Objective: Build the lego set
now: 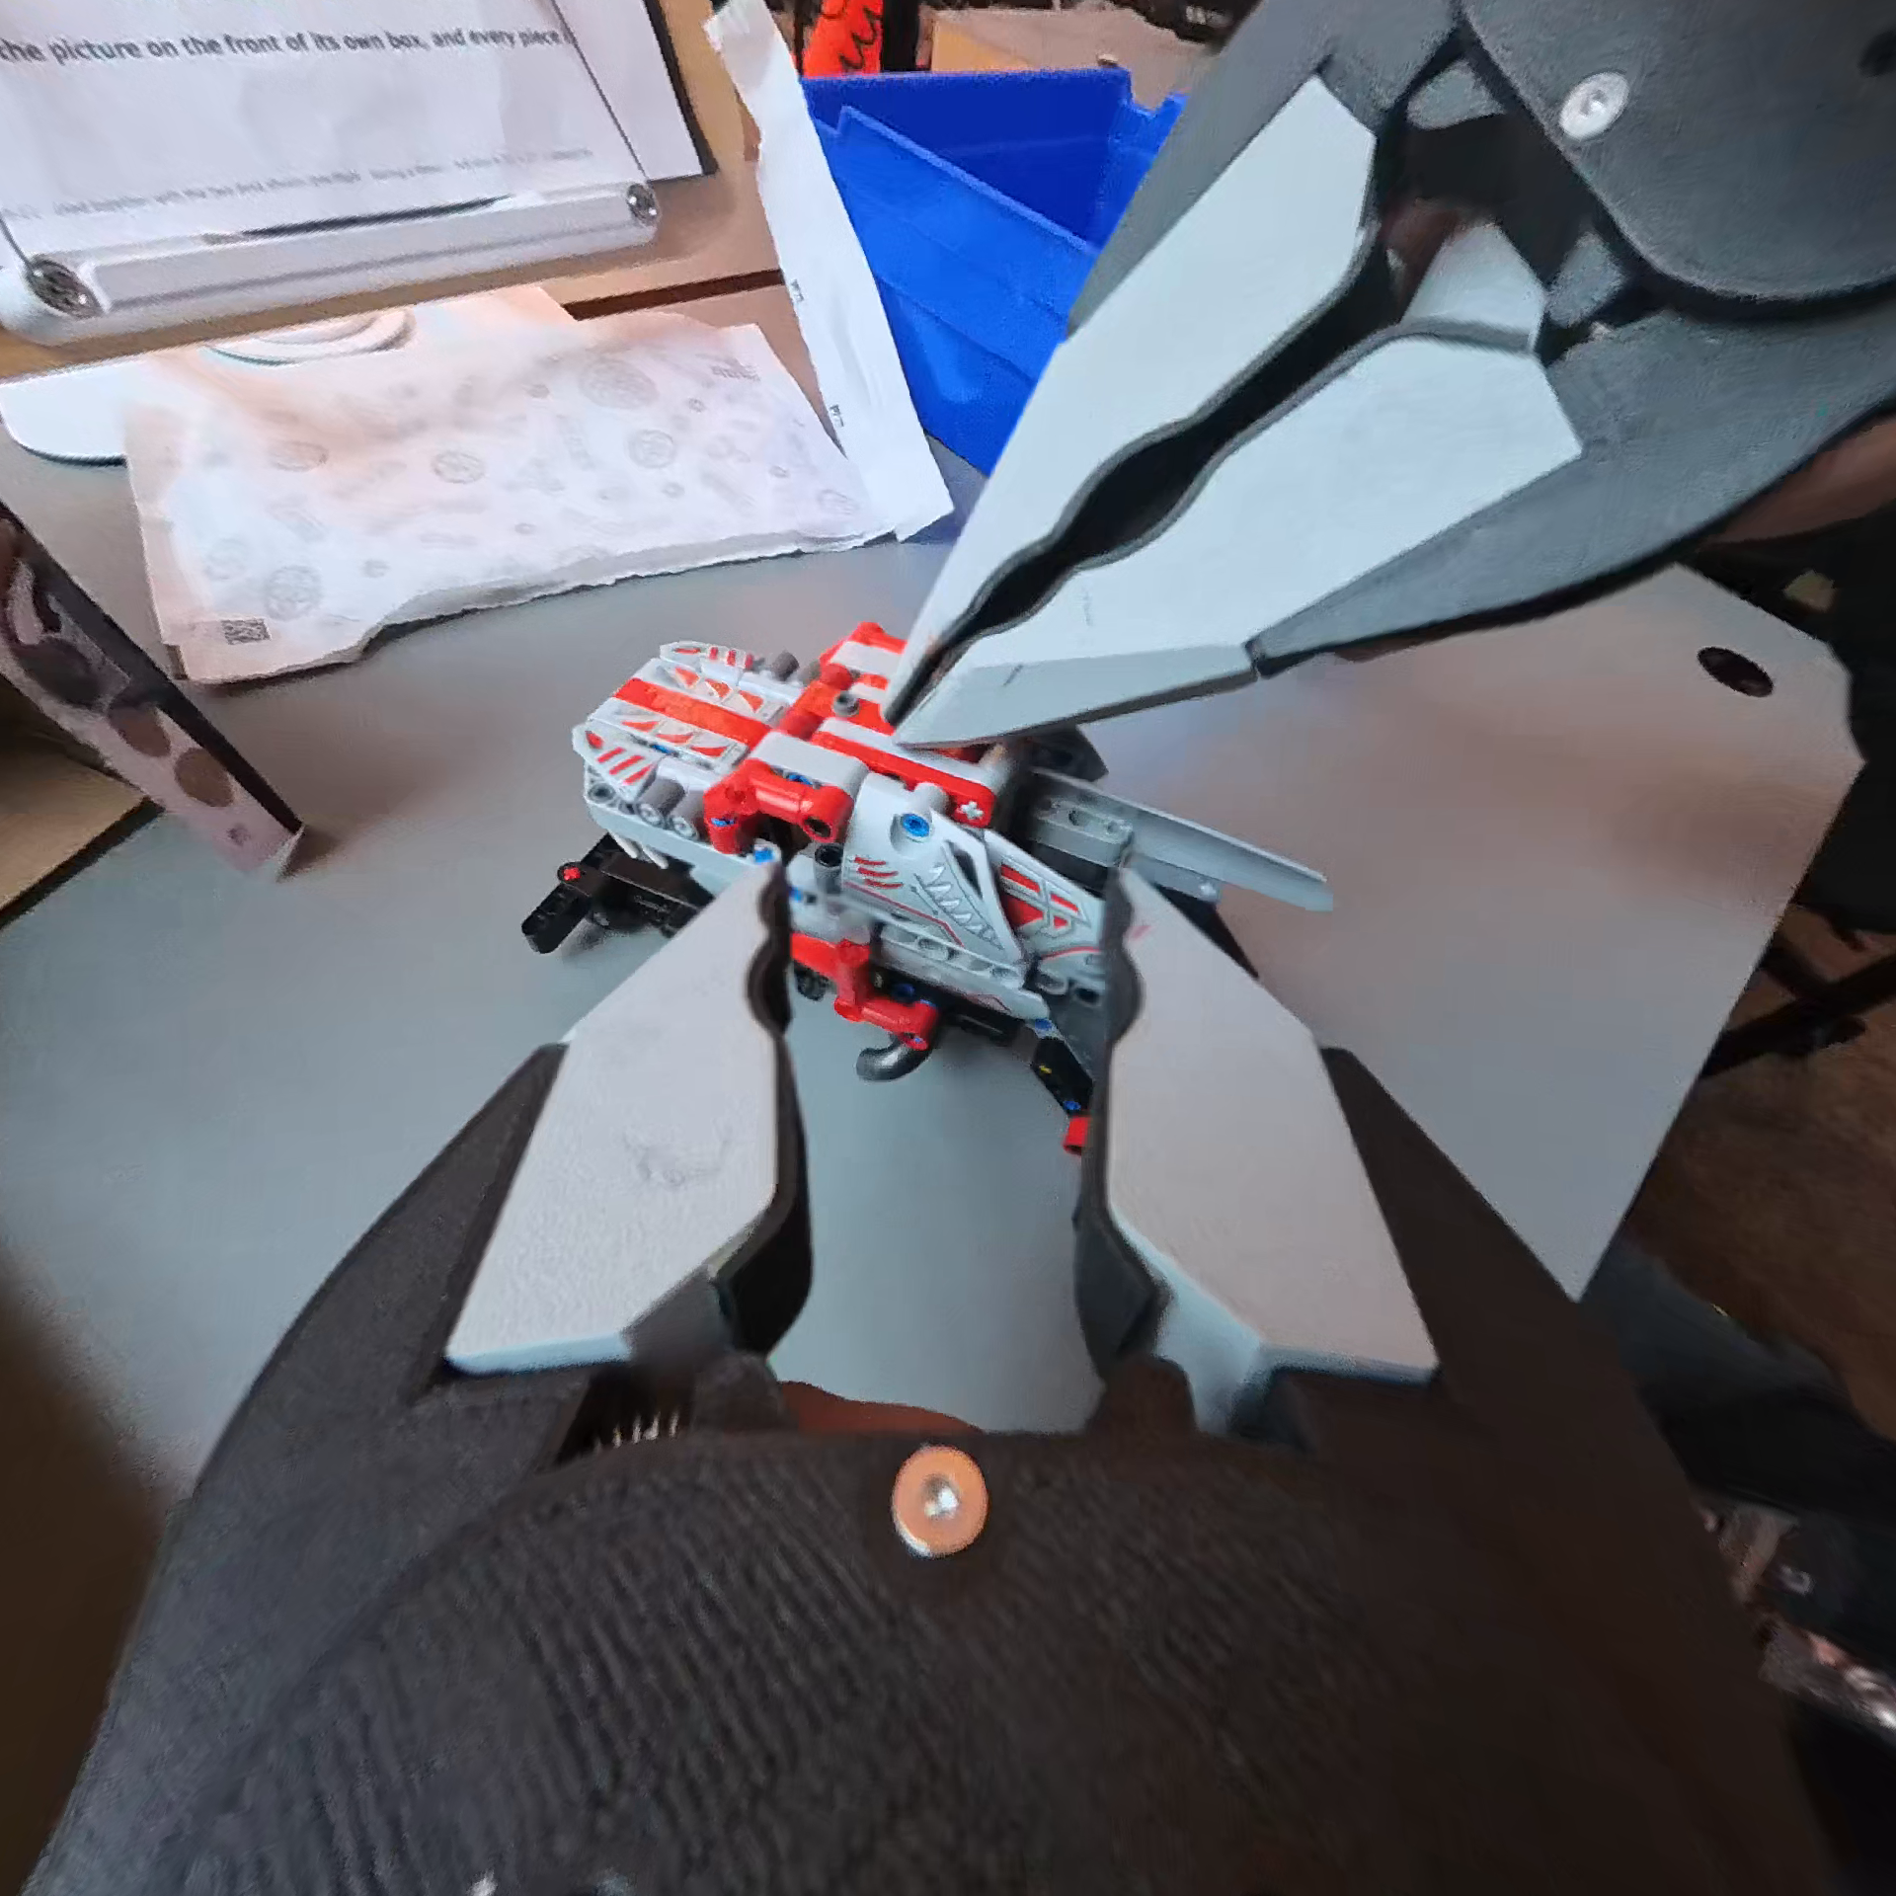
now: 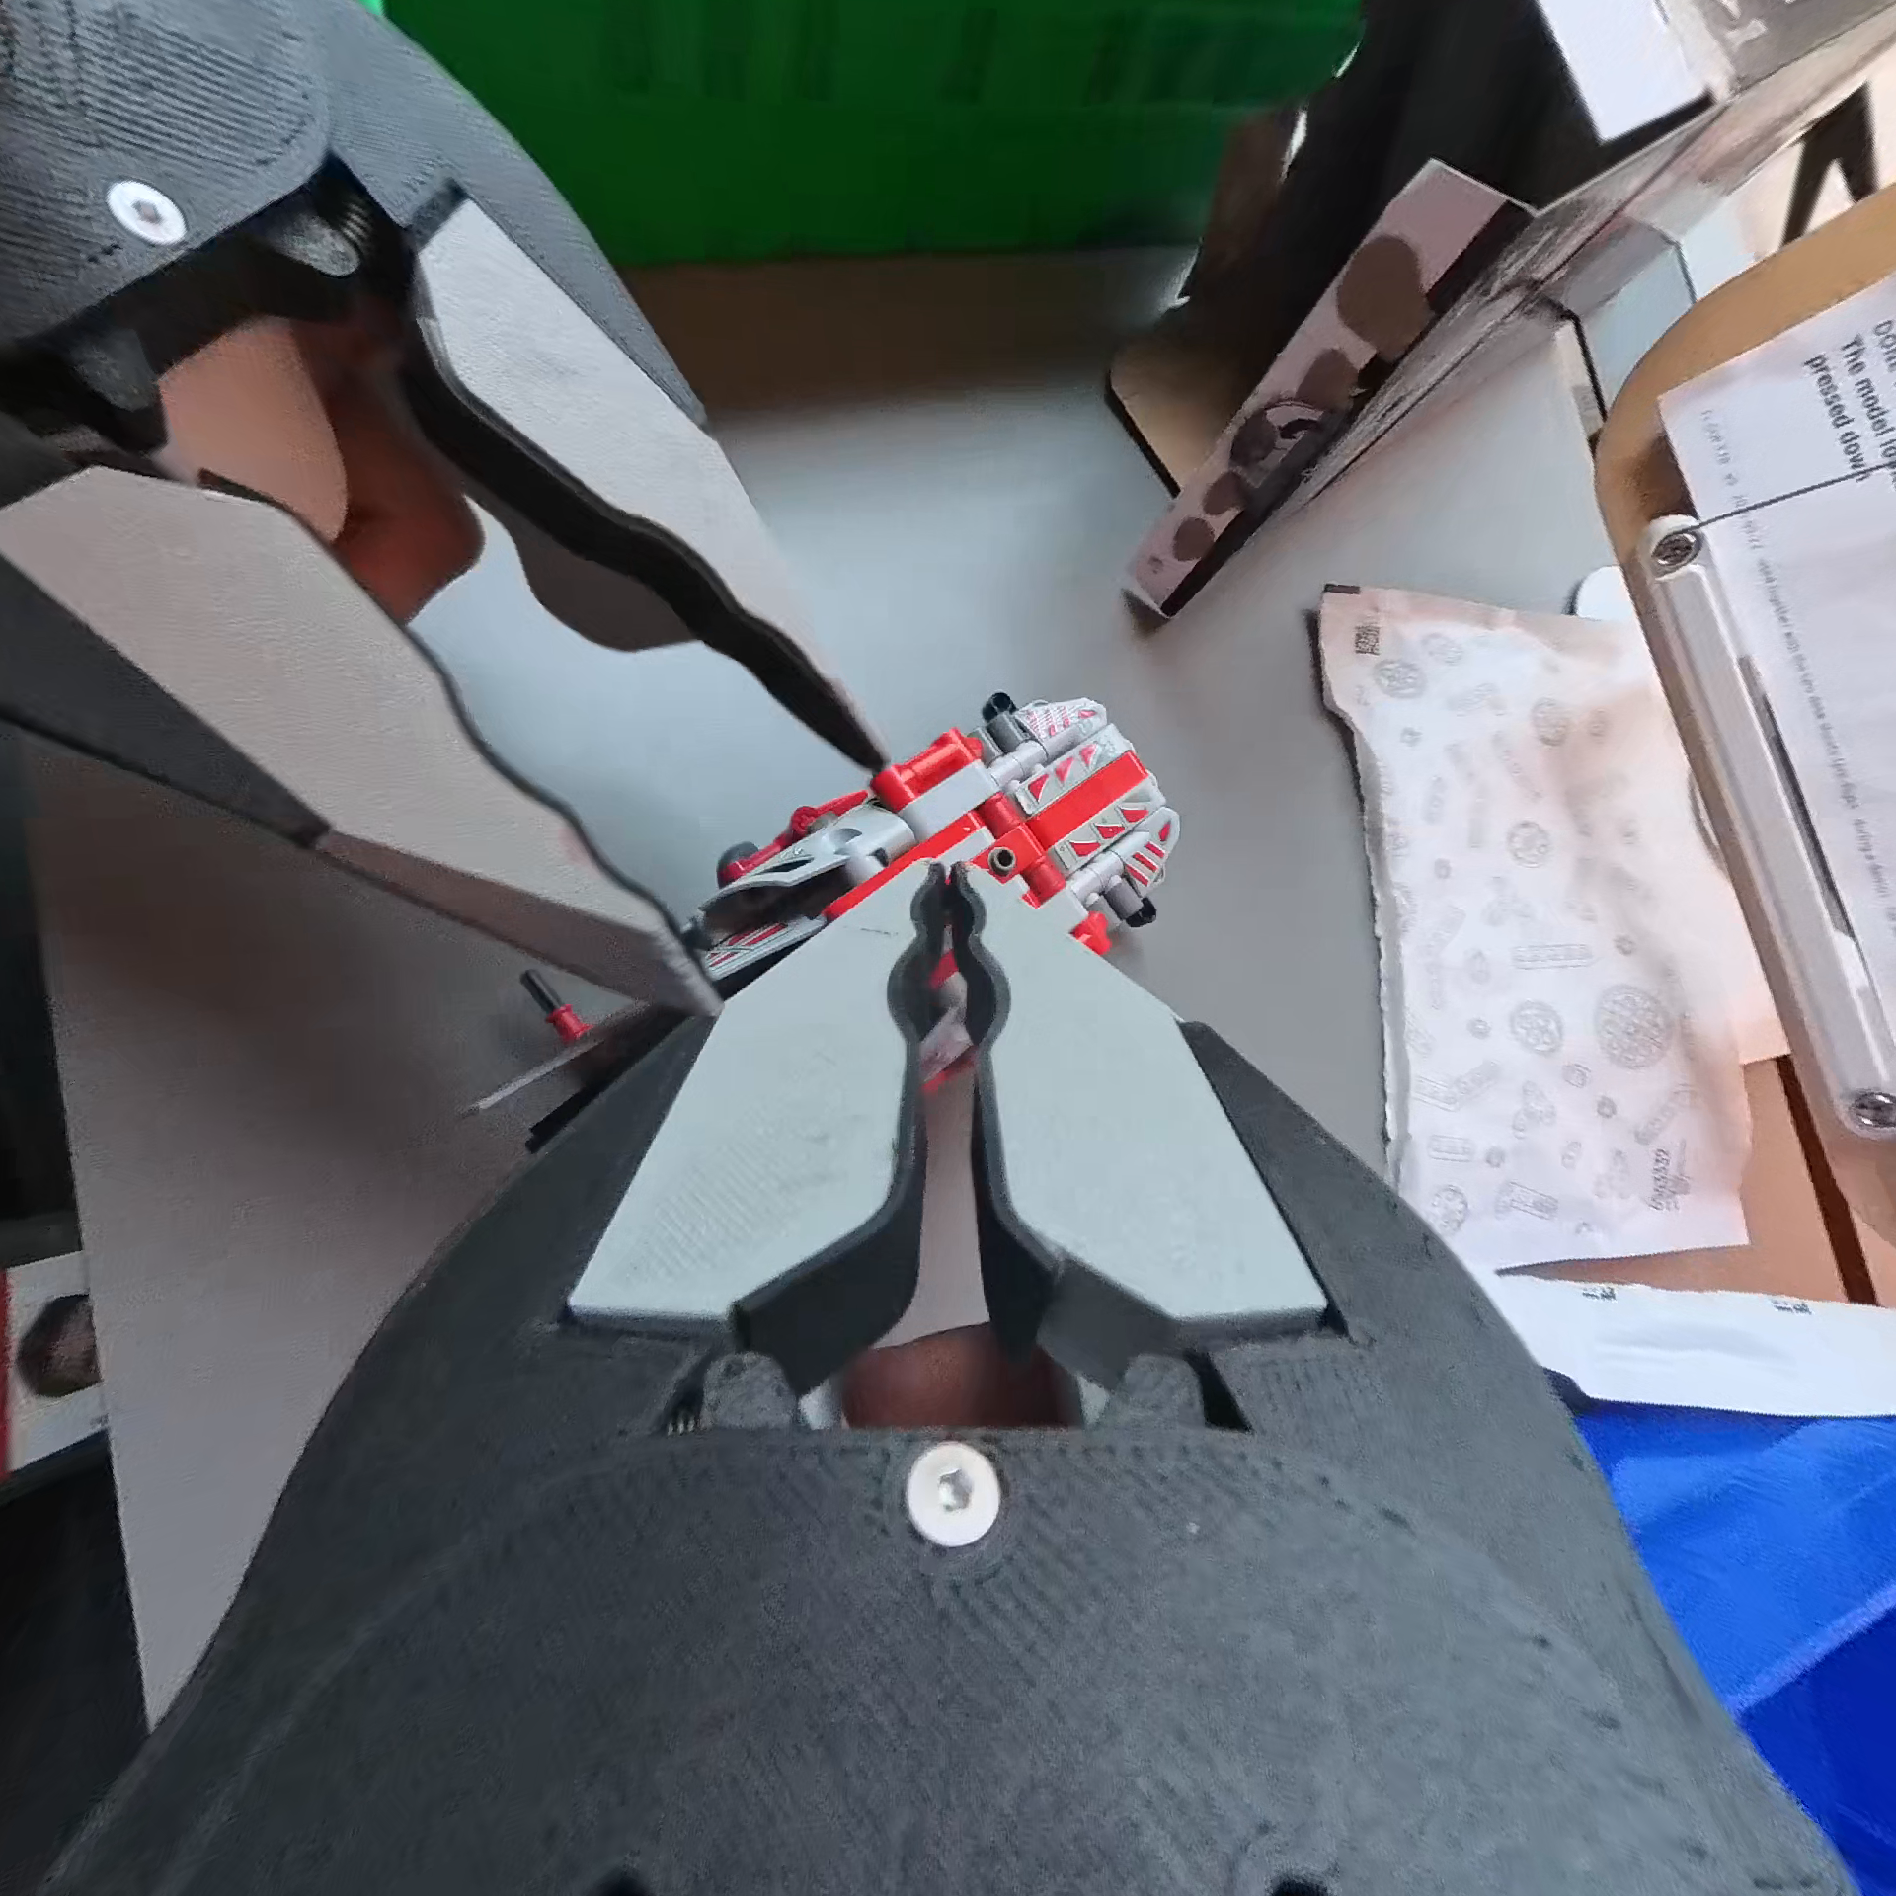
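I see the grey table (image 1: 308, 1026) first, with a blue bin (image 1: 975, 257) and a printed paper bag (image 1: 462, 482) at its far side. Near the table's middle sits the lego model (image 1: 872, 821): grey panels with red stripes and tooth-like stickers, red beams, black pieces underneath, and a grey blade sticking out to one side. My left gripper (image 1: 944, 923) stands spread wide, its fingertips flanking the model's near side. My right gripper (image 2: 949, 872) is clenched nearly tight with its tips resting on the model's red-and-grey top; whether it pinches anything, I cannot tell.
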`<state>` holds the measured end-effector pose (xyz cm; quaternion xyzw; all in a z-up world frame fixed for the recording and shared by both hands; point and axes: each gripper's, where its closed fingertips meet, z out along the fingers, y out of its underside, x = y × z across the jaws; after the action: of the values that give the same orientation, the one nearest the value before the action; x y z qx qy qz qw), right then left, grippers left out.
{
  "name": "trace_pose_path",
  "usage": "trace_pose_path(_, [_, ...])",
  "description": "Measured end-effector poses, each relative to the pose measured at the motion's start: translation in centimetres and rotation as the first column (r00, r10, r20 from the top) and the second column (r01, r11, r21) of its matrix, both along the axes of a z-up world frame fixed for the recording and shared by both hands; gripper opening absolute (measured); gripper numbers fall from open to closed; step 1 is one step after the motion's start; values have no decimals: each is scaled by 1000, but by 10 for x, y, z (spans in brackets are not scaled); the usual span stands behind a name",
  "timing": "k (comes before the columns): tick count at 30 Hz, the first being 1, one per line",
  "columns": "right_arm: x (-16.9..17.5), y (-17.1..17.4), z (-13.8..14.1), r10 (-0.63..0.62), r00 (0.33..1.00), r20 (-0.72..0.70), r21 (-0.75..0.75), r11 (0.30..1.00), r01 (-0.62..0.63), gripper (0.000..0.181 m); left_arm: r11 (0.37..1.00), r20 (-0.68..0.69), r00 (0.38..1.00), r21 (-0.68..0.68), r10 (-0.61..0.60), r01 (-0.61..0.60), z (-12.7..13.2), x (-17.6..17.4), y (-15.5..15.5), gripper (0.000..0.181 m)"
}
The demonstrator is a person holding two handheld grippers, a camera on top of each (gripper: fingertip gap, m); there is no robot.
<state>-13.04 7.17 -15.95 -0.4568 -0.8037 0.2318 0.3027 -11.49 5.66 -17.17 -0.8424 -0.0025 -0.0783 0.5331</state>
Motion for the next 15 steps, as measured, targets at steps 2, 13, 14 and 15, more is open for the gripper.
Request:
trace_pose_path(2, [0, 0, 0, -18, 1000, -12, 15, 1000, 18, 0, 1000, -5, 1000, 0, -12, 12, 2, -1, 4, 43])
trace_pose_path(13, [2, 1, -1, -24, 999, -33, -49, 999, 23, 0, 1000, -110, 994, 14, -5, 7, 2, -4, -3, 28])
trace_pose_path(14, [2, 1, -1, -31, 999, -34, -48, 998, 29, 0, 1000, -99, 995, 14, 0, 1, 2, -4, -2, 28])
trace_pose_path(15, [2, 1, -1, -35, 999, -37, -45, 998, 33, 0, 1000, -89, 996, 13, -1, 2, 2, -5, -1, 28])
